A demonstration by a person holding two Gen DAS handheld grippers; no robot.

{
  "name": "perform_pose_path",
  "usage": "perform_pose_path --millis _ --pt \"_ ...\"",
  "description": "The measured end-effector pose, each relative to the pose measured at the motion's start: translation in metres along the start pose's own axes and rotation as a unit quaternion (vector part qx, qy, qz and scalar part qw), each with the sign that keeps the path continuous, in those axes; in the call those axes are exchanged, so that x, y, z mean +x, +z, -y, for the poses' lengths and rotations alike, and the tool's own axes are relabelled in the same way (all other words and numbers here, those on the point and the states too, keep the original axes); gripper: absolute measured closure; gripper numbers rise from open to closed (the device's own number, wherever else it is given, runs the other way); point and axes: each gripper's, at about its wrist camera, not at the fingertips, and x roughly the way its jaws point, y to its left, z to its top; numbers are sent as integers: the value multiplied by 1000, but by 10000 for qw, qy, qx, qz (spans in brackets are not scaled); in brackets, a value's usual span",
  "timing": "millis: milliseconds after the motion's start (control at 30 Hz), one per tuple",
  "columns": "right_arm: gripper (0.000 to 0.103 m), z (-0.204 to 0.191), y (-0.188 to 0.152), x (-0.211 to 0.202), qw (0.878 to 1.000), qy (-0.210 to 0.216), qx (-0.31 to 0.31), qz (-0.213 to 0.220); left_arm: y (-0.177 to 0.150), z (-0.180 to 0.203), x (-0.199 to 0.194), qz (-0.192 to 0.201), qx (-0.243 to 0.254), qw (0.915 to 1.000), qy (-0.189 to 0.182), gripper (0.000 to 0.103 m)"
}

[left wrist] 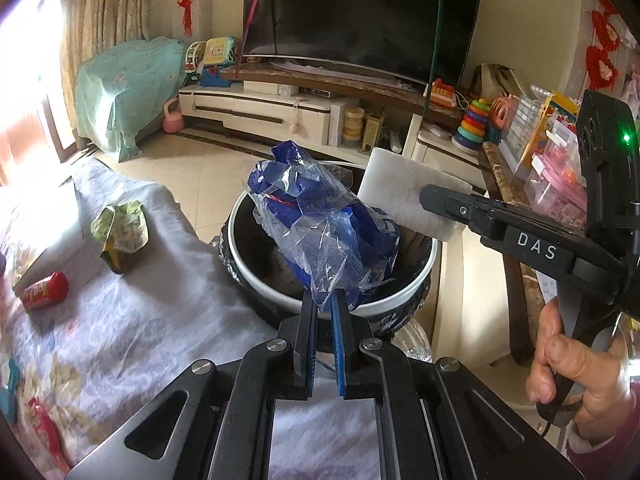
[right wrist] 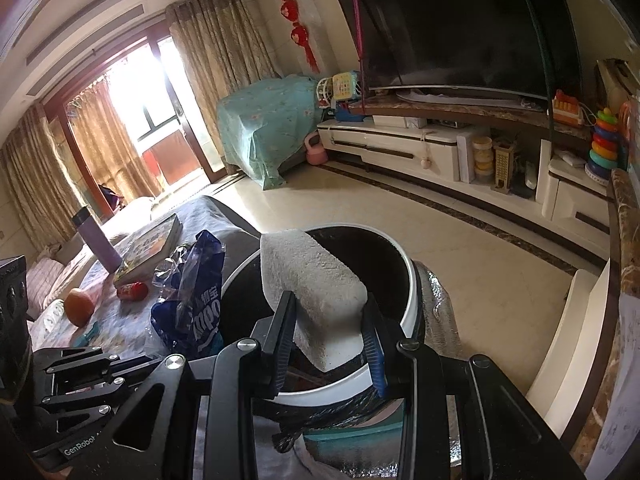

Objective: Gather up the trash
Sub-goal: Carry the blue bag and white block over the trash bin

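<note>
My left gripper (left wrist: 324,300) is shut on the edge of a crumpled blue and clear plastic bag (left wrist: 320,224), which hangs over the round bin (left wrist: 400,304) with a white rim and black liner. My right gripper (right wrist: 330,312) is shut on a white foam block (right wrist: 316,280), held over the same bin (right wrist: 400,264); in the left wrist view that foam block (left wrist: 404,196) sticks out from the right gripper's fingers (left wrist: 448,204) above the bin's right side. The blue bag (right wrist: 196,296) shows at the left of the right wrist view.
On the cloth-covered table (left wrist: 140,320) lie a green wrapper (left wrist: 120,236), a red tube (left wrist: 44,292) and a red packet (left wrist: 44,428). An orange (right wrist: 78,306), a purple bottle (right wrist: 96,240) and a book (right wrist: 148,248) stand farther back. A TV cabinet (right wrist: 400,148) lines the far wall.
</note>
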Motion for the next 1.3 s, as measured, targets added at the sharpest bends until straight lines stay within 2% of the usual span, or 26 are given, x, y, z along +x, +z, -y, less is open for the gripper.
perform_pose_path --millis 567,1300 --pt "70 4 13 19 9999 -45 -33 -128 19 -1 25 -104 28 9999 92 97" --pt "70 2 20 37 9994 -146 -36 -306 28 -3 37 -262 79 9996 82 97"
